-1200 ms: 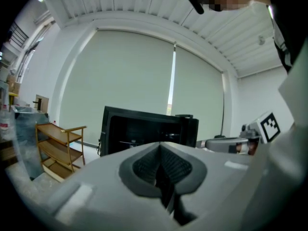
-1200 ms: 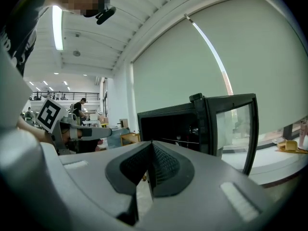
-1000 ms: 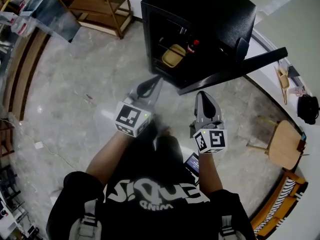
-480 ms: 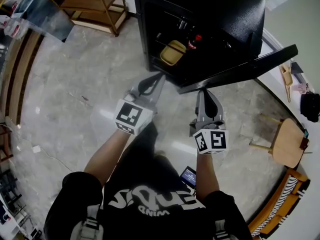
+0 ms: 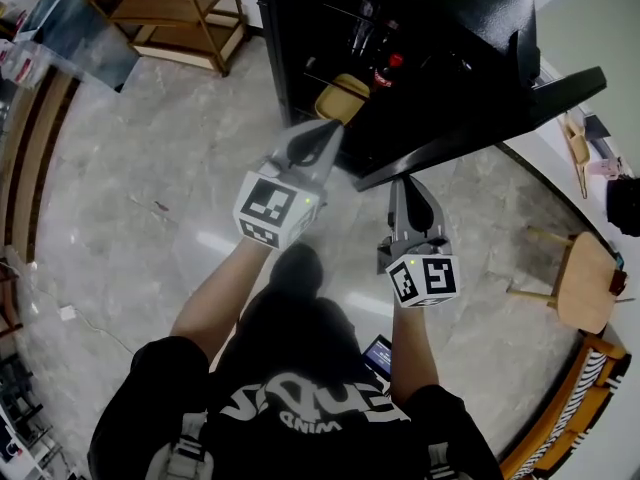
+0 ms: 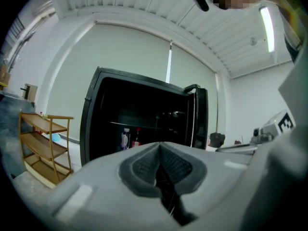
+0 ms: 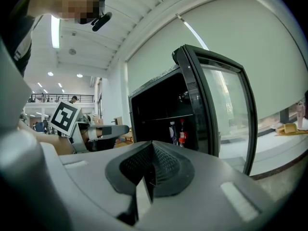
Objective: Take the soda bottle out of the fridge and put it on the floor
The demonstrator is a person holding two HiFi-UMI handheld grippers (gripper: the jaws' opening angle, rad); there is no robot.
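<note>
The black fridge (image 5: 480, 18) stands open, its glass door (image 5: 490, 123) swung out to the right. On a shelf inside stands the soda bottle (image 5: 388, 68) with a red cap and red label; it also shows in the left gripper view as the soda bottle (image 6: 137, 138) and in the right gripper view as the soda bottle (image 7: 182, 133). My left gripper (image 5: 330, 130) is shut and empty, just in front of the fridge opening. My right gripper (image 5: 402, 184) is shut and empty too, lower down beside the door's edge. Neither touches the bottle. The left gripper (image 6: 160, 147) and the right gripper (image 7: 153, 144) both point at the fridge.
A yellow dish (image 5: 342, 98) lies on a fridge shelf left of the soda bottle. A clear bottle (image 7: 172, 131) stands beside the soda. A wooden shelf rack (image 5: 170, 8) is at the far left, a wooden stool (image 5: 585, 283) at the right. The floor is grey stone tile (image 5: 130, 198).
The head view has drawn closer to the fridge, which now fills more of the top. The left gripper has moved up to the fridge opening. Both grippers stay shut.
</note>
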